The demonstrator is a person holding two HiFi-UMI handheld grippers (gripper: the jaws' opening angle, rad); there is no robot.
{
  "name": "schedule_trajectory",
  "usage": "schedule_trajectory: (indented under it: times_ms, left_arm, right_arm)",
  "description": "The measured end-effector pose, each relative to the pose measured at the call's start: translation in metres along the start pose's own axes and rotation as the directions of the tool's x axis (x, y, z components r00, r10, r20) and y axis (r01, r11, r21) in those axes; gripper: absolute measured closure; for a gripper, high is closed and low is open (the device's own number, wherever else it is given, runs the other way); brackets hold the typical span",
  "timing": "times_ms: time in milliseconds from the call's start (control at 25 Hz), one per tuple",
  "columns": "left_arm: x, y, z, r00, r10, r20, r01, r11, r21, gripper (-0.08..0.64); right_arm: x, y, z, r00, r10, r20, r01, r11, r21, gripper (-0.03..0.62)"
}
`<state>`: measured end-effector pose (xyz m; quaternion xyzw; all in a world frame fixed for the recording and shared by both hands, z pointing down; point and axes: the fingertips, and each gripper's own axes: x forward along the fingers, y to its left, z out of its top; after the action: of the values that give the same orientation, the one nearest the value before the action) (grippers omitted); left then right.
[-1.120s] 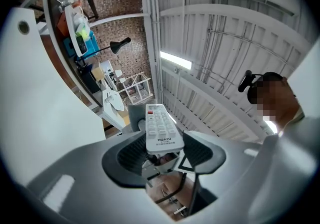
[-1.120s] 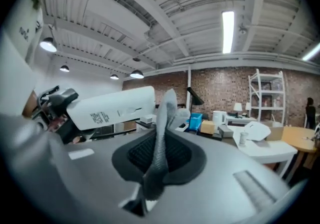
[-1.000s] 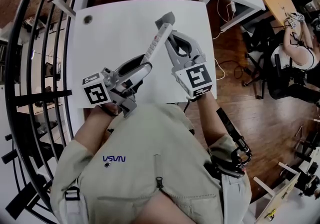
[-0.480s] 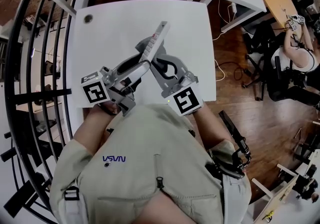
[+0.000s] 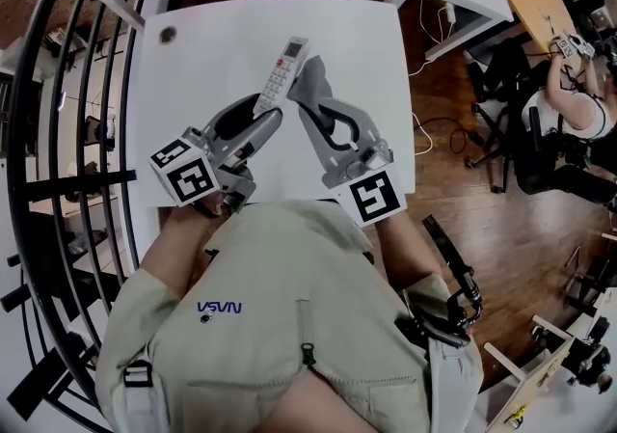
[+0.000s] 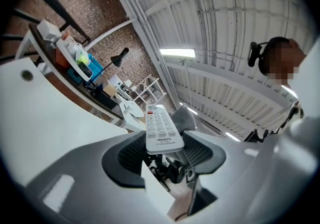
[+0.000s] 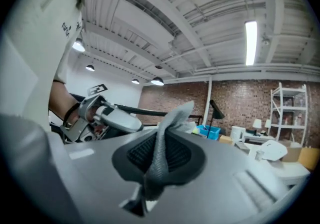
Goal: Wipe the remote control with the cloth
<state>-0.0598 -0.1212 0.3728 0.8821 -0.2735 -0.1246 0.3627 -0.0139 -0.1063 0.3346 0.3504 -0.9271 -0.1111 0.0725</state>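
Since the earlier frame the remote control [image 5: 281, 74] had swung from upper right toward top centre, and the right gripper [image 5: 308, 105] had drawn alongside. The left gripper [image 5: 262, 118] pinched the remote's lower end over the table [image 5: 193, 65]. The right gripper pinched the cloth [image 5: 310, 82], just right of the remote. Wiping seemed under way, its extent unclear. A dark spot [image 5: 169, 34], upper left, blocked nothing.

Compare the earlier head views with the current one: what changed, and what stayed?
The right claw drew the cloth back along the remote, from its far tip to beside its middle. The left claw rolled it buttons-up. Both grips stayed: left on remote, right on cloth.
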Motion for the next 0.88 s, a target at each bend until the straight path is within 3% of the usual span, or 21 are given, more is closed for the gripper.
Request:
schedule_trajectory:
  times_ms: [160, 280, 360, 480, 560, 640, 760, 880]
  left_arm:
    - [-0.005, 0.017, -0.002, 0.995, 0.096, 0.001, -0.095, 0.988, 0.119, 0.318]
    - [-0.008, 0.027, -0.006, 0.985, 0.17, -0.004, -0.163, 0.95, 0.266, 0.318]
    - [-0.008, 0.032, -0.009, 0.972, 0.233, -0.002, -0.213, 0.892, 0.399, 0.318]
    - [-0.007, 0.037, -0.014, 0.948, 0.318, 0.019, -0.27, 0.771, 0.577, 0.318]
    - [-0.004, 0.04, -0.019, 0.932, 0.361, 0.038, -0.295, 0.692, 0.659, 0.318]
    - [-0.003, 0.047, -0.026, 0.917, 0.397, 0.046, -0.31, 0.634, 0.709, 0.318]
    - [-0.002, 0.065, -0.039, 0.887, 0.459, 0.045, -0.338, 0.579, 0.742, 0.318]
    - [-0.002, 0.082, -0.053, 0.86, 0.51, 0.035, -0.361, 0.558, 0.747, 0.318]
  right_arm:
    - [0.002, -0.015, -0.004, 0.998, -0.067, 0.018, 0.066, 0.995, 0.07, 0.571]
    - [0.003, -0.026, -0.018, 0.992, -0.122, -0.023, 0.123, 0.988, 0.095, 0.571]
    - [0.003, -0.036, -0.032, 0.983, -0.17, -0.064, 0.176, 0.977, 0.122, 0.571]
    - [0.002, -0.051, -0.056, 0.963, -0.233, -0.139, 0.254, 0.954, 0.161, 0.571]
    - [0.002, -0.056, -0.071, 0.949, -0.257, -0.183, 0.289, 0.94, 0.182, 0.571]
    - [0.005, -0.056, -0.085, 0.939, -0.265, -0.218, 0.309, 0.929, 0.203, 0.571]
    - [0.009, -0.053, -0.107, 0.924, -0.268, -0.272, 0.331, 0.917, 0.222, 0.571]
    - [0.011, -0.047, -0.127, 0.913, -0.262, -0.314, 0.34, 0.912, 0.228, 0.571]
